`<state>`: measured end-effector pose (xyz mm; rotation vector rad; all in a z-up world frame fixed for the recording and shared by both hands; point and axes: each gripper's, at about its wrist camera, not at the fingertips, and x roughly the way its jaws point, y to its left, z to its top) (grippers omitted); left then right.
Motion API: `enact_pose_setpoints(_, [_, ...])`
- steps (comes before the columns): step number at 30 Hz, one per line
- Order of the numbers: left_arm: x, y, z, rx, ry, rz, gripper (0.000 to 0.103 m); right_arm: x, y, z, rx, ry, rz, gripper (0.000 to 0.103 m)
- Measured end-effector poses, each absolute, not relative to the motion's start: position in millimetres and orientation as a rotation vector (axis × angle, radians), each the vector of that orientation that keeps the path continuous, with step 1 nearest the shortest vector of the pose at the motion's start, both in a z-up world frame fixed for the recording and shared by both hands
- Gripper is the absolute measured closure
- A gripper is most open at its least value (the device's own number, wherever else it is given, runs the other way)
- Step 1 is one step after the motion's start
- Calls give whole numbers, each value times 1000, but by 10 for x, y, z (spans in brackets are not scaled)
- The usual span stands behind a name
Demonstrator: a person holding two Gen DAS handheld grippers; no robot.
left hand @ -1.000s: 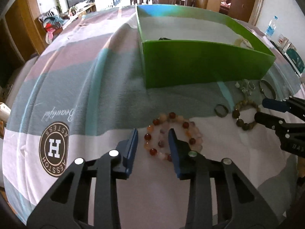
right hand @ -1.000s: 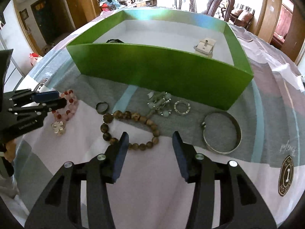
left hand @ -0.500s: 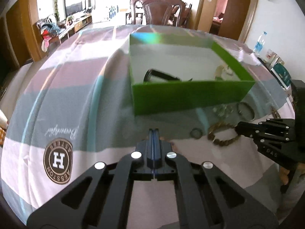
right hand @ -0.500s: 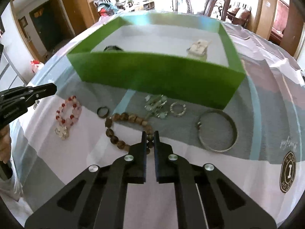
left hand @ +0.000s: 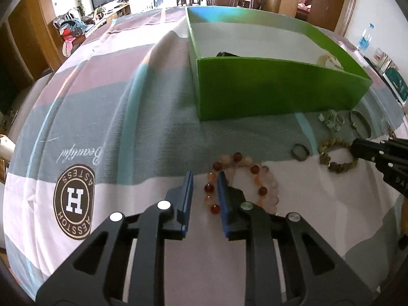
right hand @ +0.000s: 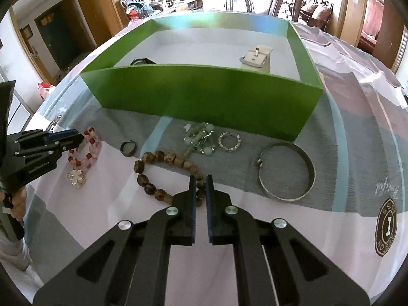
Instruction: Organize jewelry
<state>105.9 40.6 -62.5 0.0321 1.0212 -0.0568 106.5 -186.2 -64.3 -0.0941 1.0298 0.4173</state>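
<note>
**A:** Start close in. What does the left gripper [left hand: 203,179] have?

**B:** Its jaws are part open, a modest gap, and they straddle the near-left arc of the red and pink bead bracelet [left hand: 241,181]. A few beads sit between the blue pads; the rest of the loop lies to the right and beyond the tips, flat on the tablecloth [left hand: 107,117]. The pads are not pressing on the beads as far as I can see, so I judge it released, poised to pinch.

**A:** And the right gripper [right hand: 201,178]?

**B:** Nearly closed, only a thin slit. A bead or two of the brown bead bracelet [right hand: 163,176] sits in that slit at the strand's near-right end; the rest trails away to the left, its long run lying across the jaws. I read it as clenched on that strand, though not yet lifted.

**A:** Which hand is nearer what?

**B:** Each is on its own bracelet. The dark ring [right hand: 128,148] lies between the two. Just beyond the right tips are the pale green bead cluster [right hand: 200,139] and the small sparkly ring [right hand: 229,141], with the metal bangle [right hand: 287,172] off to the right.

**A:** Farther out?

**B:** The green box [right hand: 204,94] stands straight ahead of both grippers, open-topped, with a white clasp piece [right hand: 256,56] and a dark item already inside. Each bracelet must rise over that near wall.
</note>
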Motion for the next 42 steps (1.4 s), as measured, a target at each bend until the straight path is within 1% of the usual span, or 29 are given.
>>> enact_pose_setpoints(2, [1051, 397, -622, 39, 1018, -58, 81, 1068, -1860, -668, -95, 1034, 412, 90])
enact_pose_setpoints(3, [1038, 388, -621, 44, 1015, -59, 82, 1067, -1863, -679, -96, 1037, 410, 90])
enact_pose_setpoints(4, [1042, 398, -627, 48, 1013, -61, 84, 1070, -1861, -692, -99, 1040, 410, 90])
enact_pose_setpoints(5, [1038, 390, -625, 46, 1011, -77, 94, 1062, -1852, -693, -106, 1036, 410, 90])
enact_pose_setpoints(6, [1033, 378, -621, 48, 1010, -92, 95, 1058, -1842, -693, -112, 1034, 412, 90])
enact_pose_setpoints(7, [1016, 371, -627, 52, 1009, -89, 95, 1043, -1827, -693, -120, 1030, 418, 91])
enact_pose_setpoints(8, [1018, 373, -628, 51, 1010, -87, 95, 1031, -1817, -693, -125, 1027, 422, 94])
enact_pose_setpoints(9, [1025, 384, -610, 40, 1009, -86, 95, 1013, -1801, -691, -133, 1027, 427, 95])
enact_pose_setpoints(11, [1024, 389, -539, 31, 989, -91, 95, 993, -1788, -672, -132, 1020, 435, 95])
enact_pose_setpoints(15, [934, 327, -188, 11, 906, -148, 95, 960, -1850, -538, -95, 969, 452, 95])
enact_pose_setpoints(19, [860, 140, 109, 13, 844, -239, 95, 905, -1951, -357, -39, 903, 494, 95])
enact_pose_setpoints(22, [850, -65, 217, 25, 825, -322, 95, 878, -2005, -279, -14, 874, 507, 95])
enact_pose_setpoints(25, [924, -257, 160, 44, 845, -366, 95, 895, -2059, -260, -14, 877, 487, 95])
enact_pose_setpoints(31, [1189, -332, -278, 53, 963, -356, 95, 1033, -2132, -401, -50, 943, 370, 95])
enact_pose_setpoints(33, [1281, -298, -402, 45, 989, -341, 95, 1066, -2141, -461, -54, 964, 352, 88])
enact_pose_setpoints(35, [1332, -260, -476, 41, 1003, -328, 92, 1088, -2142, -510, -53, 980, 347, 78])
enact_pose_setpoints(36, [1358, -237, -519, 35, 1011, -321, 91, 1091, -2138, -520, -59, 979, 339, 76])
enact_pose_setpoints(38, [1400, -214, -594, 28, 1020, -317, 85, 1076, -2133, -534, -63, 975, 339, 70])
enact_pose_setpoints(42, [1410, -218, -675, 46, 1028, -317, 78, 1054, -2095, -559, -78, 976, 354, 64])
